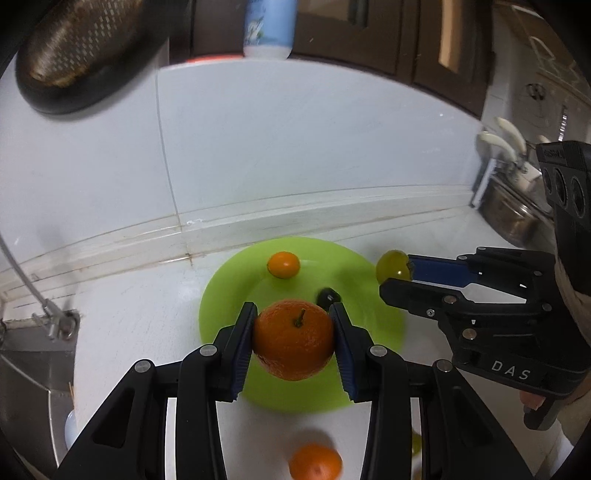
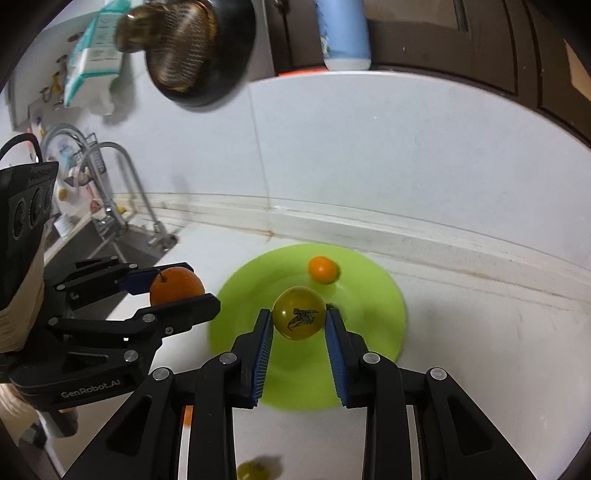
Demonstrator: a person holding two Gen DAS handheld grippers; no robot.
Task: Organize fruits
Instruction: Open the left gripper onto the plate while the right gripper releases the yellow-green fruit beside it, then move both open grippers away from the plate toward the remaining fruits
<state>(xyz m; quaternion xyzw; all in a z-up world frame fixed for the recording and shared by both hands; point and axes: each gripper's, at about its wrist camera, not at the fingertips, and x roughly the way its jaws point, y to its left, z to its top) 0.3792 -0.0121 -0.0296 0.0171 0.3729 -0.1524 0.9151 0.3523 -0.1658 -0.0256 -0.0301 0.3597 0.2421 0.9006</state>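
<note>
My left gripper (image 1: 293, 325) is shut on a large orange (image 1: 293, 339) with a stem, held above the near part of a lime green plate (image 1: 229, 291). My right gripper (image 2: 298, 317) is shut on a yellow-green ball fruit (image 2: 299, 314) with a black print, above the same plate (image 2: 369, 314). A small orange fruit (image 1: 283, 264) lies on the plate's far side; it also shows in the right wrist view (image 2: 323, 269). A small dark object (image 1: 328, 296) lies on the plate. Each gripper shows in the other's view: the right (image 1: 397, 275) and the left (image 2: 177, 291).
Another orange (image 1: 315, 461) lies on the white counter near me. A yellow-green fruit (image 2: 255, 469) lies at the near edge. A sink with faucet (image 2: 122, 192) is at the left. A dark strainer (image 1: 81, 48) and a blue-white bottle (image 1: 269, 26) hang above the white wall.
</note>
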